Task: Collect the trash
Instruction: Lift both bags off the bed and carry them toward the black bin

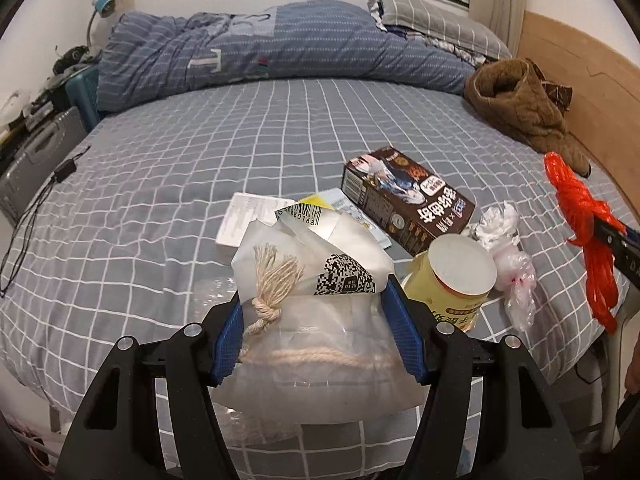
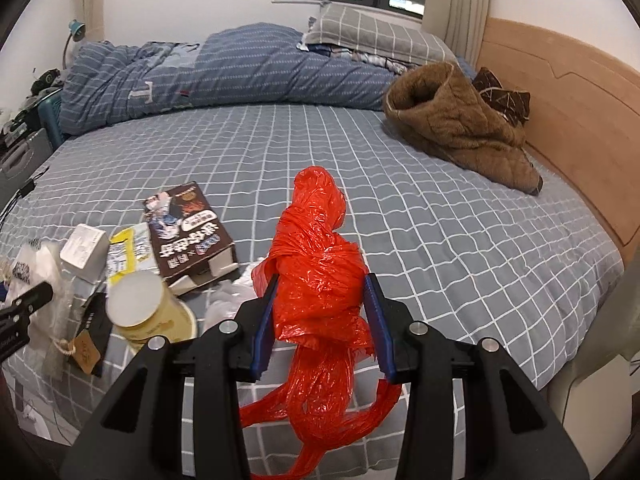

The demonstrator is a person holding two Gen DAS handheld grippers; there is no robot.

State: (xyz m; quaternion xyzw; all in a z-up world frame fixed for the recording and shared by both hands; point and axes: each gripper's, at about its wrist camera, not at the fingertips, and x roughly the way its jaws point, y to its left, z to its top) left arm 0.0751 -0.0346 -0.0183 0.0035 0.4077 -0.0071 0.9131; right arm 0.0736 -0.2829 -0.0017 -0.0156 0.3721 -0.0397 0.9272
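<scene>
Red plastic bag [image 2: 320, 276] sits squeezed between the pads of the right hand-held gripper [image 2: 322, 320], its loose ends hanging below. The left hand-held gripper [image 1: 316, 332] is clamped on a clear bag with a rope tie [image 1: 320, 320]. Just past it on the bed [image 1: 200, 160] lie more trash: a dark box [image 1: 408, 200], a yellow cup [image 1: 452, 280] and crumpled wrap [image 1: 500, 224]. Hold both bags tight and lift them slowly, so nothing slips out.

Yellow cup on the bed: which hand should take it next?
Neither is free: left tongs clamp the clear packaging bag, right tongs clamp the red plastic bag. Once emptied, probably left: the yellow cup lies right beside them.
</scene>
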